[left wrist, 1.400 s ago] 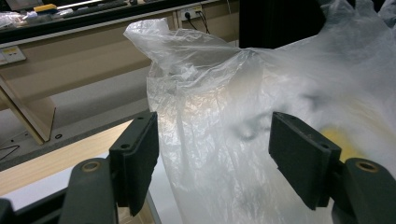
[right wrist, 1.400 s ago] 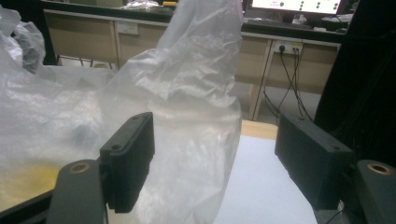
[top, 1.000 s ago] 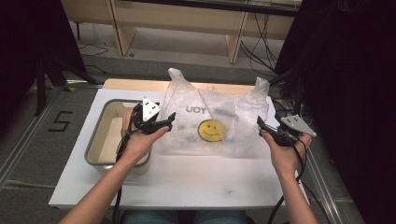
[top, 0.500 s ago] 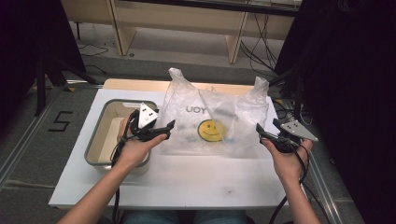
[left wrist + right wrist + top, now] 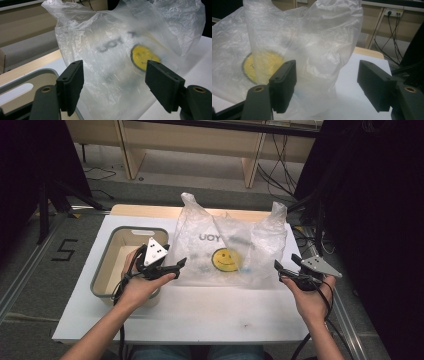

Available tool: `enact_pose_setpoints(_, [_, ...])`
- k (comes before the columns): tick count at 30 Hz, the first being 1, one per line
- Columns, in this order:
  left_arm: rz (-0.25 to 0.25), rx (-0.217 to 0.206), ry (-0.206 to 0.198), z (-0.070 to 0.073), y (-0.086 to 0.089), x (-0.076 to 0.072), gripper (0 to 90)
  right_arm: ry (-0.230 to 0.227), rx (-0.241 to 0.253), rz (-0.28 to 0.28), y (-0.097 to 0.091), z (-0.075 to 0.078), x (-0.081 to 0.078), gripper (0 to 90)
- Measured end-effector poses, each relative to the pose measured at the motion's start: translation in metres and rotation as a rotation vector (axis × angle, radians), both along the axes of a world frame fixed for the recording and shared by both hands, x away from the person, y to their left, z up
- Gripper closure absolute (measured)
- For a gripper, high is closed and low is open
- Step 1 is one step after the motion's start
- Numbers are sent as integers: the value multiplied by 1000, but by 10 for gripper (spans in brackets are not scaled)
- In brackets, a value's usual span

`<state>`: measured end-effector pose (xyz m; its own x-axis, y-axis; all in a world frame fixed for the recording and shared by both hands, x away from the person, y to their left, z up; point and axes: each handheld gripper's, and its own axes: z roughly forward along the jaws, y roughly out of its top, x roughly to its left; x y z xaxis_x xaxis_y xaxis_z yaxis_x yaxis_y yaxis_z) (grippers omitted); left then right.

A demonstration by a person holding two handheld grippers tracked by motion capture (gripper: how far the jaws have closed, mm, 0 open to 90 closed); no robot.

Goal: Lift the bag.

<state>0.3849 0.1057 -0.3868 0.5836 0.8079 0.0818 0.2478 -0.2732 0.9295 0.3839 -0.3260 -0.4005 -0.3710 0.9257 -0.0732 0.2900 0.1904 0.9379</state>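
**Both grippers flank the bag, jaws apart**

Your left gripper (image 5: 172, 266) sits above the bin's (image 5: 106, 251) near corner, aimed level at the plastic bag (image 5: 230, 245) mid-table, jaws wide and holding nothing. Your right gripper (image 5: 281, 268) points at the bag's right edge, likewise spread and unloaded, forearm reaching in from below.

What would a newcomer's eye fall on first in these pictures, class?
Most striking is the clear plastic bag with a yellow smiley face, standing crumpled in the middle of the white table. An open left gripper and an open right gripper flank it, each pointing at the bag from its own side. A grey bin sits at the table's left, behind the left hand.
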Motion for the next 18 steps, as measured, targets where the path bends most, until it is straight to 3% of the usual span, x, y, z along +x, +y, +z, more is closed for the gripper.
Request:
enact_pose_setpoints(11, [-38, 24, 14, -4, 4, -9, 311, 25, 11, 39, -2, -3, -7, 331])
enact_pose_setpoints(18, [-53, 36, 30, -9, 7, -14, 311, 64, 6, 67, -2, -10, -10, 333])
